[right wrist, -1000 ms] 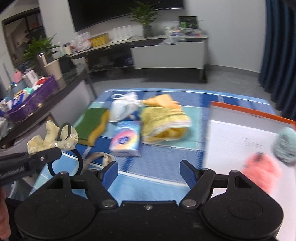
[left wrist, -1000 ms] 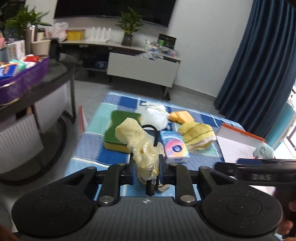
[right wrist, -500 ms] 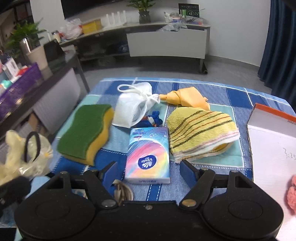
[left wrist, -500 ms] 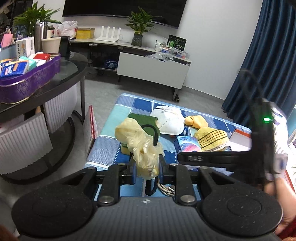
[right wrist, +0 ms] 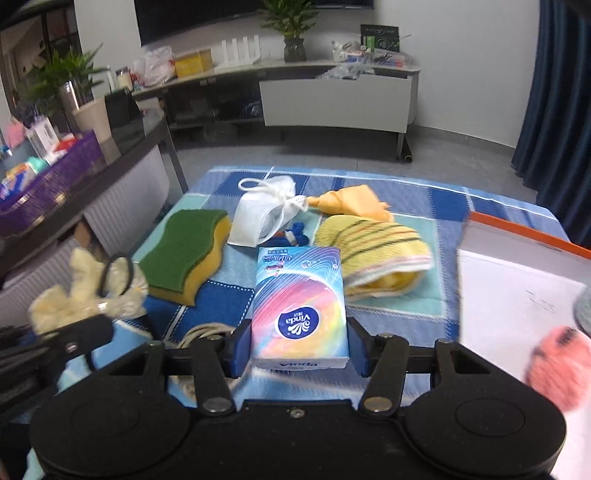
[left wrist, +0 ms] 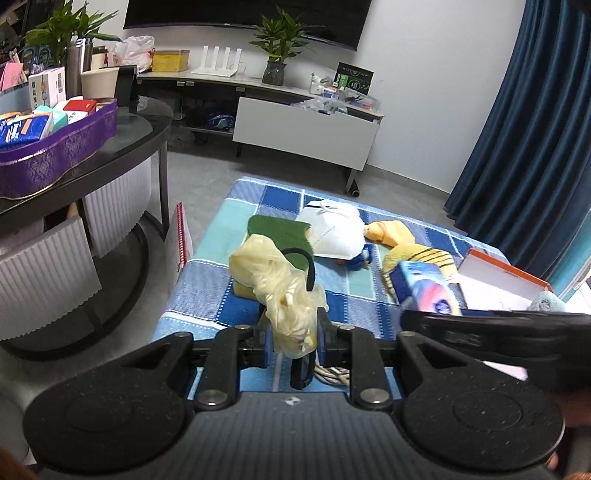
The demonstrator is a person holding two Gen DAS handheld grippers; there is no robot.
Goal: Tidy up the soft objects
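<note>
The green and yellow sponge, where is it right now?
In the right wrist view the sponge lies on the checked cloth at left, beside the white mask and left of the tissue pack.

A home living room: a wall-mounted television (left wrist: 243, 13) above a low media console (left wrist: 306, 122), potted plants (left wrist: 275, 44), and blue curtains (left wrist: 524, 140).

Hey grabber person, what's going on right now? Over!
Left gripper shut on yellow glove. Right gripper closing around tissue pack. Nothing in the way.
</note>
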